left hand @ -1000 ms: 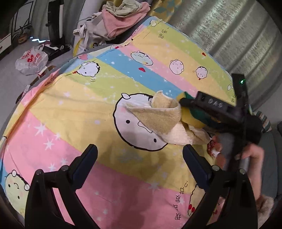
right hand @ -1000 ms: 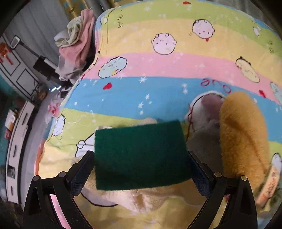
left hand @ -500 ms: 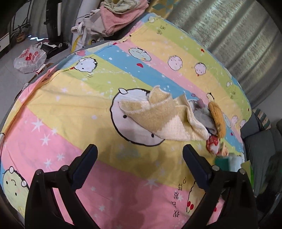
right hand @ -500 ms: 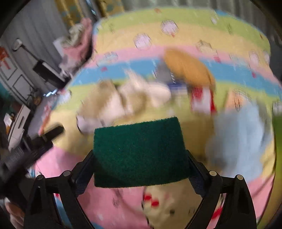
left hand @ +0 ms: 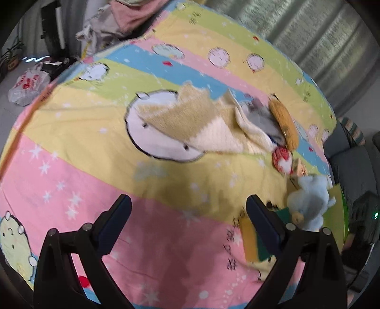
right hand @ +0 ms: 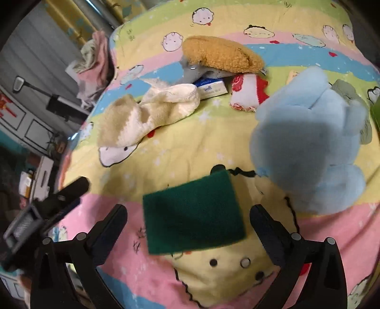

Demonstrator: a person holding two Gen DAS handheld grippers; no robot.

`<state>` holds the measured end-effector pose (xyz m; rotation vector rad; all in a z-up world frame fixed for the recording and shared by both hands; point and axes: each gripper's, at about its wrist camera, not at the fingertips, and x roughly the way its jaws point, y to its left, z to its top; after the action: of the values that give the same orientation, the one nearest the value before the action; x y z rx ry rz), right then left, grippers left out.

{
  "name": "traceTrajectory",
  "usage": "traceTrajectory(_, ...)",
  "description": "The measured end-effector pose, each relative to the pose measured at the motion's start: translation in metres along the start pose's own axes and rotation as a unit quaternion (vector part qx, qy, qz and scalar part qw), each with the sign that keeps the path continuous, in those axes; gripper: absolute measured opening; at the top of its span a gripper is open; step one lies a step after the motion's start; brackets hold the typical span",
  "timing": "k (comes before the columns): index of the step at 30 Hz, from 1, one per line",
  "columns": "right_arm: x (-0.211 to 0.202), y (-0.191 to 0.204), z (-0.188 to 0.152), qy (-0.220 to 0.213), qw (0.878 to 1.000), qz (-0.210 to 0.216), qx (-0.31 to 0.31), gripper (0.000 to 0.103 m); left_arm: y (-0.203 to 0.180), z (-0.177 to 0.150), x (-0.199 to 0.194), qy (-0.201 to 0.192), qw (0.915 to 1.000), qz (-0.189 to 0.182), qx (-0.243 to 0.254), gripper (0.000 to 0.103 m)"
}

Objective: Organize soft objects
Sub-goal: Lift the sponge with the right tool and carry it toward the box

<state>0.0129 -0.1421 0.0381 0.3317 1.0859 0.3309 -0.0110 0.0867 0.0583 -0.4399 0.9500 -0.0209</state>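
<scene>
My right tool (right hand: 188, 219) is opening, its jaws wide, and the green sponge (right hand: 193, 214) sits between them with a gap at either side, so neither pad presses on it. It lies flat on the striped bedspread (right hand: 190, 147), scouring side up. Just to its right, the pale blue plush toy (right hand: 308, 142) bulks large, close by the sponge's corner. Further up the bed I see the cream and tan towel (right hand: 152, 114) in a crumpled heap, then a small blue and white box (right hand: 210, 86) tucked under a grey cloth (right hand: 192, 71) and a fuzzy orange slipper (right hand: 220, 55). A red and white cloth (right hand: 248, 91) lies beside the box.

My left tool (left hand: 188, 217) hangs wide open over bare bedspread, nothing between its jaws. From that side the sponge (left hand: 253, 240) shows its yellow edge just past the right finger, the blue toy (left hand: 311, 202) behind it. A heap of clothes (left hand: 114, 19) sits off the far end of the bed.
</scene>
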Motion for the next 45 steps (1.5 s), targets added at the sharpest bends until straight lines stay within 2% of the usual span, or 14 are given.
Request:
traceTrajectory(1,-0.003,-0.004,-0.001,0.001,1.000,0.006,0.008,0.103,-0.002,-0.002,0.002,0.007,1.0000,-0.003,0.004,0.097)
traceTrajectory(4,-0.021,-0.021,-0.004,-0.039,0.997,0.038,0.058,0.103,-0.008,-0.008,0.004,0.021,0.9994,-0.022,0.016,0.096)
traceTrajectory(7,-0.027,-0.025,-0.004,-0.051,0.994,0.070,0.070,0.100,-0.014,-0.017,0.007,0.046,0.9975,-0.049,0.022,0.093)
traceTrajectory(9,-0.024,-0.025,-0.006,-0.046,0.993,0.079,0.071,0.078,-0.021,-0.027,0.010,0.064,0.9943,-0.082,0.021,0.081)
traceTrajectory(10,-0.020,-0.022,-0.005,-0.039,0.994,0.080,0.067,0.070,-0.026,-0.031,0.011,0.070,0.9928,-0.093,0.025,0.076)
traceTrajectory(11,-0.015,-0.020,-0.005,-0.031,0.995,0.077,0.063,0.058,-0.034,-0.037,0.014,0.080,0.9906,-0.104,0.040,0.067)
traceTrajectory(13,-0.011,-0.019,-0.008,-0.032,0.996,0.059,0.053,0.050,-0.050,-0.047,0.018,0.093,0.9873,-0.109,0.070,0.060)
traceTrajectory(15,-0.010,-0.020,-0.007,-0.036,0.996,0.064,0.053,0.050,-0.064,-0.060,0.024,0.101,0.9839,-0.114,0.093,0.051)
traceTrajectory(19,-0.014,-0.030,-0.007,-0.039,0.994,0.074,0.071,0.050,-0.079,-0.071,0.034,0.097,0.9835,-0.104,0.113,0.051)
traceTrajectory(23,-0.021,-0.035,-0.008,-0.051,0.996,0.032,0.066,0.050,-0.084,-0.071,0.034,0.084,0.9847,-0.096,0.119,0.051)
traceTrajectory(30,-0.001,-0.041,-0.008,-0.015,0.996,0.052,0.075,0.050,-0.091,-0.068,0.040,0.075,0.9854,-0.084,0.127,0.048)
traceTrajectory(35,0.000,-0.036,-0.010,-0.021,0.996,0.044,0.069,0.052,-0.095,-0.069,0.036,0.058,0.9846,-0.082,0.143,0.043)
traceTrajectory(39,-0.028,-0.029,-0.014,-0.055,0.995,0.061,0.054,0.052,-0.101,-0.069,0.021,0.030,0.9834,-0.075,0.163,0.042)
traceTrajectory(45,-0.086,-0.020,-0.017,-0.126,0.989,0.064,0.035,0.052,-0.119,-0.071,-0.024,-0.046,0.9754,-0.104,0.188,0.042)
